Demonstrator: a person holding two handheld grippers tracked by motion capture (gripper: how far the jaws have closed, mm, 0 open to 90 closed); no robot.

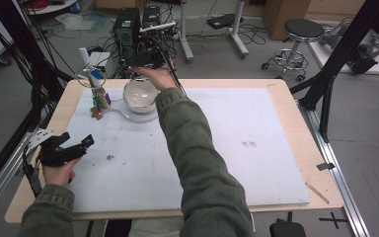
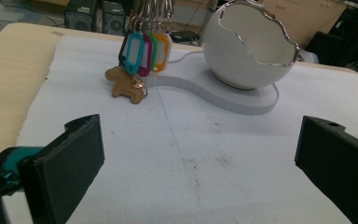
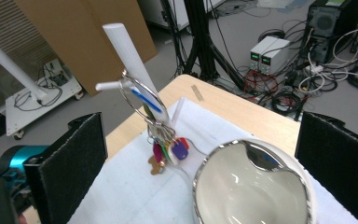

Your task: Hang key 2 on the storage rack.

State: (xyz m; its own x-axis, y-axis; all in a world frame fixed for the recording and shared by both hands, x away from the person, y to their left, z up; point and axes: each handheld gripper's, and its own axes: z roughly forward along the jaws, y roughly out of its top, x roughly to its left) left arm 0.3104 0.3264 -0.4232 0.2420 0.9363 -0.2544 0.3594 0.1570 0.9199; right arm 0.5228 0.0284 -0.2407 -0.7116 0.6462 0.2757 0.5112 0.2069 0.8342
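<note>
Right tongs (image 1: 140, 61) gape above the white bowl (image 1: 140, 96) at the desk's far-left; lower squarely onto its rim. Left tongs (image 1: 76, 146) rest apart, empty.

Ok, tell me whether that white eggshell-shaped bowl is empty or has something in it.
Empty. The right gripper view looks down into the eggshell-shaped bowl and shows bare glossy white inside; the key tags hang beside it.

the white bowl (image 1: 139, 95) and hanging key tags (image 1: 98, 97) crowd the mat's (image 1: 237, 148) far-left corner.
</note>
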